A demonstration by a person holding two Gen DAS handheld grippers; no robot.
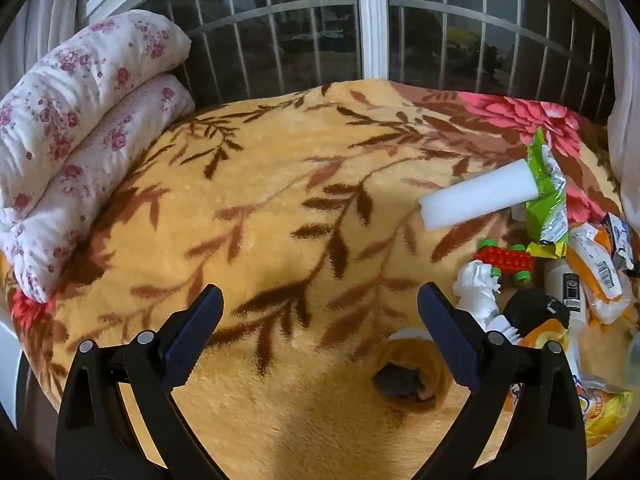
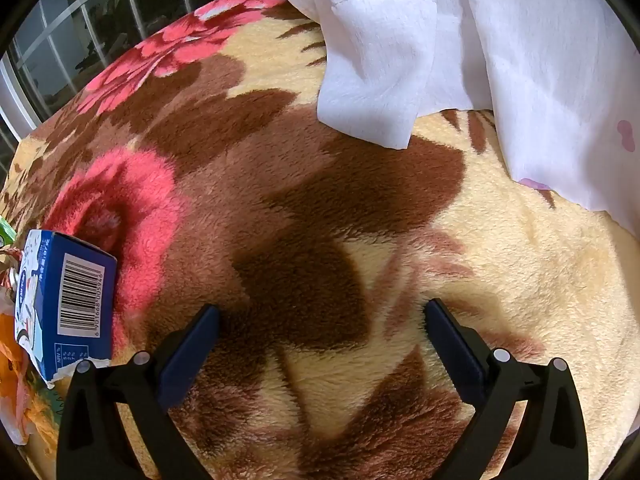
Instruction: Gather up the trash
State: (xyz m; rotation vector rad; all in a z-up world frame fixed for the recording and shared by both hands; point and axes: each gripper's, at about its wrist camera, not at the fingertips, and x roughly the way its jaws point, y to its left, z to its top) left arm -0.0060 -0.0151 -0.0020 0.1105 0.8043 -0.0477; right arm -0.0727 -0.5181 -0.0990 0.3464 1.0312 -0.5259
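Covering the bed, a floral blanket (image 1: 280, 184) meets barred windows (image 1: 280, 40).

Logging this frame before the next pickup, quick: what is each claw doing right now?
Left claw: open, holding nothing, above the blanket.
Right claw: open, holding nothing, with the blue box off to its left.

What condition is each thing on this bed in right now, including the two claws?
Left gripper: open, empty.
Right gripper: open, empty.
Blue carton: torn open, lying on its side.
Green wrapper: crumpled, opened.
White tissue: crumpled.
Floral quilt: folded.
Blanket: spread flat.
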